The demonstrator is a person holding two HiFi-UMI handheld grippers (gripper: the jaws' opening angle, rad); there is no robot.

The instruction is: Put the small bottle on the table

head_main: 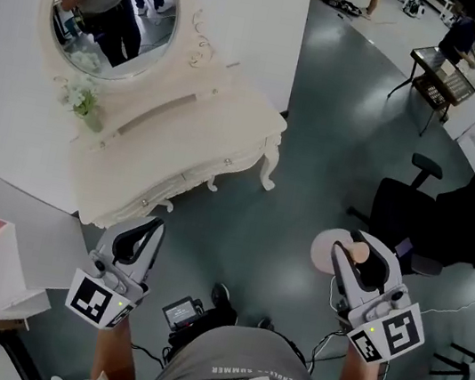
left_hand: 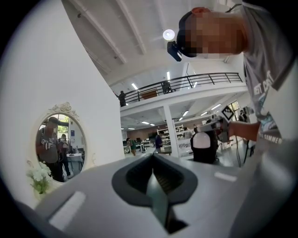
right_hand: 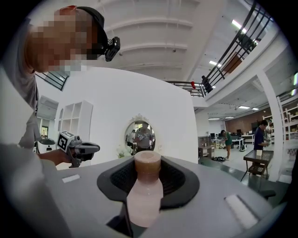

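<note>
In the head view the right tool (head_main: pixel 364 251) covers part of the small bottle (head_main: pixel 329 249), and both forearms (head_main: pixel 113 355) run off the bottom edge. In the right gripper view the bottle's base sinks behind the tool's body. The flowers (head_main: pixel 81 100) on the white surface (head_main: pixel 181 148) are too small to identify.

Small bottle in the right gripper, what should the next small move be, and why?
Probably carry the right gripper forward and to the left, toward the white dressing table, with the jaws kept closed. The small bottle is clamped between its jaws but hangs over bare floor, and the tabletop is some way off.
</note>
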